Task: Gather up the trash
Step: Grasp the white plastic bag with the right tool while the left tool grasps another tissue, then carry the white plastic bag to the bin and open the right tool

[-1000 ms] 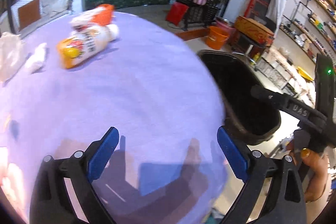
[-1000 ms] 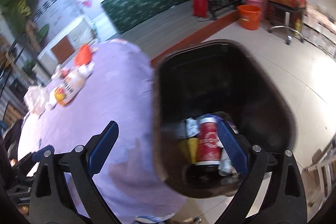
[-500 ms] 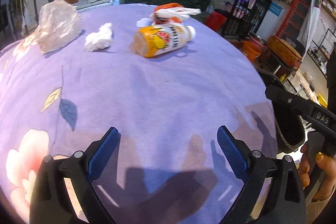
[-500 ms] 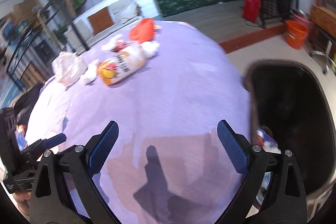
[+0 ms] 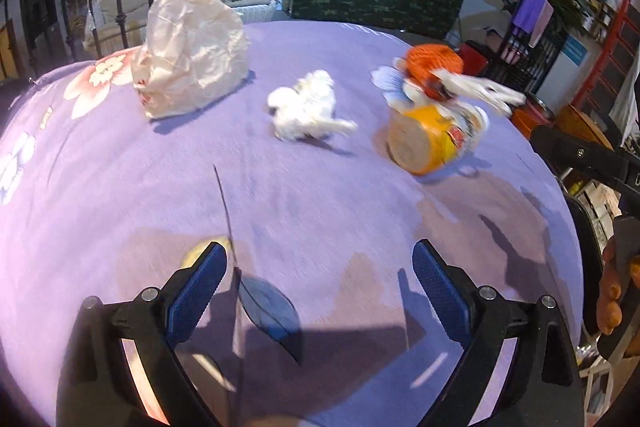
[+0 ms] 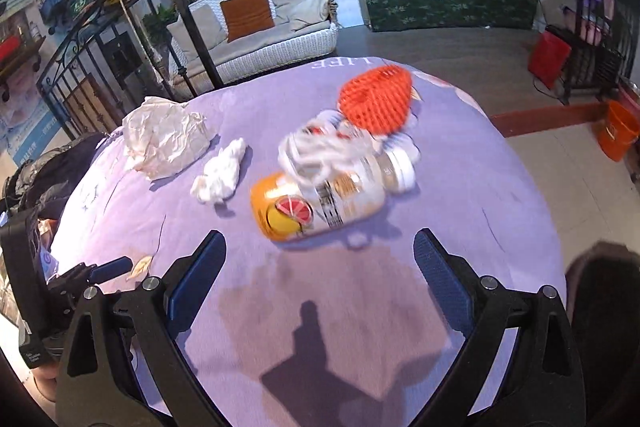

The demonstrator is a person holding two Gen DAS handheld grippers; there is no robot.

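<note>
While both grippers hover above the purple floral cloth [image 6: 460, 195] that covers the counter, neither carries anything: the left gripper [image 5: 319, 291] has its blue-padded jaws spread wide over bare cloth, and the right gripper [image 6: 319, 281] is spread just as wide, also empty. The trash lies beyond them, toward the far side of the counter. A juice bottle [image 6: 320, 201] with an orange-and-yellow label lies on its side, white cap pointing away to the right, directly ahead of the right gripper. A tangle of white plastic wrapping [image 6: 320, 149] rests against the bottle's upper side, and behind that sits an orange foam net [image 6: 376, 101]. To the left of the bottle, a small way apart, is a crumpled white tissue [image 6: 220, 173], and further left a large crumpled paper bag [image 6: 164, 137] stands on the cloth. At the lower right edge of the right wrist view, a dark bin [image 6: 600, 291] shows beside the counter.
</note>
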